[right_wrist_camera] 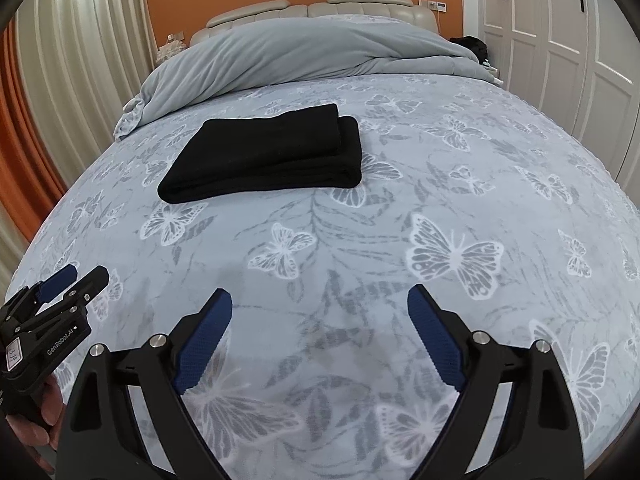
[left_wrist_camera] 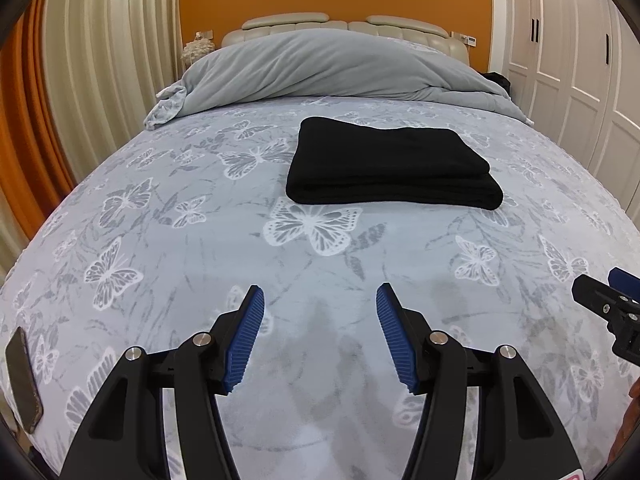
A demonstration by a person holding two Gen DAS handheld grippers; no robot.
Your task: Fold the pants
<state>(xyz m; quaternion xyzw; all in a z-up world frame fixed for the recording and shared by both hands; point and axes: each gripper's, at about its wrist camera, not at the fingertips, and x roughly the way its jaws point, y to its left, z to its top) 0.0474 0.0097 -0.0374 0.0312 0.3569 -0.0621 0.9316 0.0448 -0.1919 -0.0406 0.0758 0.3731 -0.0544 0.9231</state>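
Left tongs [left_wrist_camera: 320, 300]: spread wide, blue ribbed pads apart, nothing between them; they hang above the bed's near end, well short of the pants.
Right tongs [right_wrist_camera: 320, 304]: also spread wide and holding nothing, above the near end of the bed, well apart from the pants; in the left wrist view they show only as a black tip at the right edge [left_wrist_camera: 608, 300].
Left tongs seen from the right wrist: low at the left edge [right_wrist_camera: 76, 276], with a hand [right_wrist_camera: 38, 412] gripping the handle below.
Pants [left_wrist_camera: 390, 164]: black, folded into a thick rectangular stack, lying flat on the bed near its middle, touched by neither tongs; the layered fold edges face the right side in the right wrist view [right_wrist_camera: 264, 156].
Bed [left_wrist_camera: 200, 240]: covered by a pale blue sheet with white butterflies.
Duvet [left_wrist_camera: 320, 64]: grey, bunched beyond the pants, against the headboard [left_wrist_camera: 340, 26].
Phone [left_wrist_camera: 22, 380]: dark, on the bed's near left edge, far from the pants.
Wardrobe [left_wrist_camera: 568, 40]: white doors, right of the bed.
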